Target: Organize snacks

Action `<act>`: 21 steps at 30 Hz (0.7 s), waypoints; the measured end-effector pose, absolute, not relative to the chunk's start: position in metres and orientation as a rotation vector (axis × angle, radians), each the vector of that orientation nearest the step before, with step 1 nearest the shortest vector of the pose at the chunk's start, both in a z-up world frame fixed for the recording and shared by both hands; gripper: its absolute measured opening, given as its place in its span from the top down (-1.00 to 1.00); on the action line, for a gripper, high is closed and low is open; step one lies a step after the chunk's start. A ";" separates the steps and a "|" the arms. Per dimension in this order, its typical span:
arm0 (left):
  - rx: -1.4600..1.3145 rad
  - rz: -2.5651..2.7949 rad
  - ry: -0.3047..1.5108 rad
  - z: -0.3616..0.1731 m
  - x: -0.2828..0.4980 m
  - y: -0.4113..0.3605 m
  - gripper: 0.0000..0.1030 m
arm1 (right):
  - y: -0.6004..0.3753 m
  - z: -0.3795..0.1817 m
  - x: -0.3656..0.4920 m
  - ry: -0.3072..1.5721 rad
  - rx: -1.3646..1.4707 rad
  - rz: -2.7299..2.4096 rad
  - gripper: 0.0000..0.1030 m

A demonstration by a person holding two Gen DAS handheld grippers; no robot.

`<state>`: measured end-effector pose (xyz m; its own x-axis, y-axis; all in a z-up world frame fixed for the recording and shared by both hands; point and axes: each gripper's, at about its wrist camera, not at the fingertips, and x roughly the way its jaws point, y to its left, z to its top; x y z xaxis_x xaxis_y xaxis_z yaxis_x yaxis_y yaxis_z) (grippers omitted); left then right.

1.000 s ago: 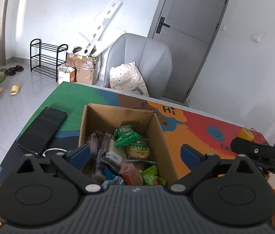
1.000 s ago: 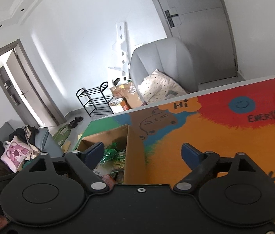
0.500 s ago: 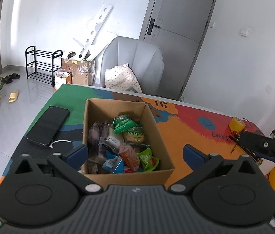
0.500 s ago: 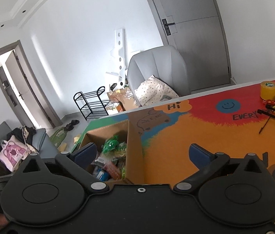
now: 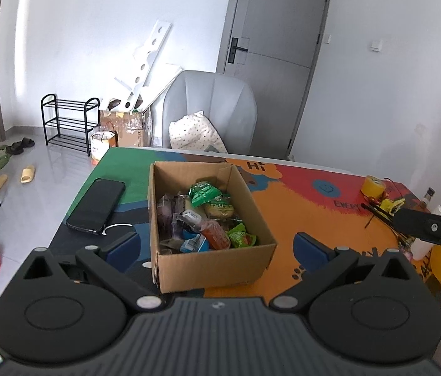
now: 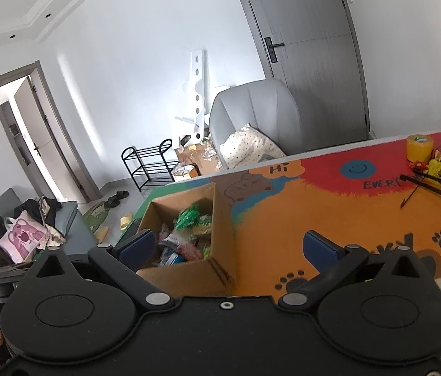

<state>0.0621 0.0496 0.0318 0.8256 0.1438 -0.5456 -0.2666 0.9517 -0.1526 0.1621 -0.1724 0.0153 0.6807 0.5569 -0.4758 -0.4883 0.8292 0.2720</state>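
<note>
An open cardboard box [image 5: 217,263] stands on the colourful table mat and holds several wrapped snacks [image 5: 207,216], green, red, blue and purple. My left gripper [image 5: 217,246] is open and empty, held above and just in front of the box's near wall. My right gripper [image 6: 229,247] is open and empty, above the box's right front corner [image 6: 220,263]. The snacks also show in the right wrist view [image 6: 189,232]. The right gripper's body shows at the right edge of the left wrist view [image 5: 430,227].
A black phone [image 5: 96,205] with a white cable lies left of the box. A yellow tape roll [image 5: 373,185] and a tangle of small tools [image 6: 439,172] sit at the table's far right. A grey chair [image 5: 211,112] stands behind the table.
Both grippers have pulled back and risen away from the box, so the whole box and more of the table now show. Both stayed open and empty.
</note>
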 end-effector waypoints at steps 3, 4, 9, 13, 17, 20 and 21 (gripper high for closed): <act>-0.211 0.214 0.555 0.034 0.054 0.044 -1.00 | -0.174 0.021 0.149 0.553 0.083 0.571 -1.00; -0.204 0.209 0.554 0.035 0.051 0.042 -1.00 | -0.178 0.024 0.141 0.537 0.074 0.548 -1.00; -0.172 0.188 0.543 0.039 0.037 0.034 -1.00 | -0.188 0.023 0.128 0.527 0.064 0.537 -1.00; -0.155 0.175 0.537 0.041 0.031 0.031 -1.00 | -0.191 0.023 0.122 0.527 0.056 0.532 -1.00; -0.147 0.163 0.536 0.041 0.027 0.029 -1.00 | -0.194 0.024 0.113 0.513 0.040 0.524 -1.00; -0.142 0.158 0.526 0.042 0.022 0.029 -1.00 | -0.198 0.023 0.110 0.512 0.045 0.518 -1.00; -0.142 0.156 0.522 0.042 0.019 0.029 -1.00 | -0.199 0.023 0.109 0.511 0.042 0.514 -1.00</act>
<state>0.0194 0.0292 0.0423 0.8556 0.1119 -0.5054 -0.1841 0.9783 -0.0950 0.1087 -0.1994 0.0227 0.7487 0.4799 -0.4572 -0.4592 0.8730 0.1643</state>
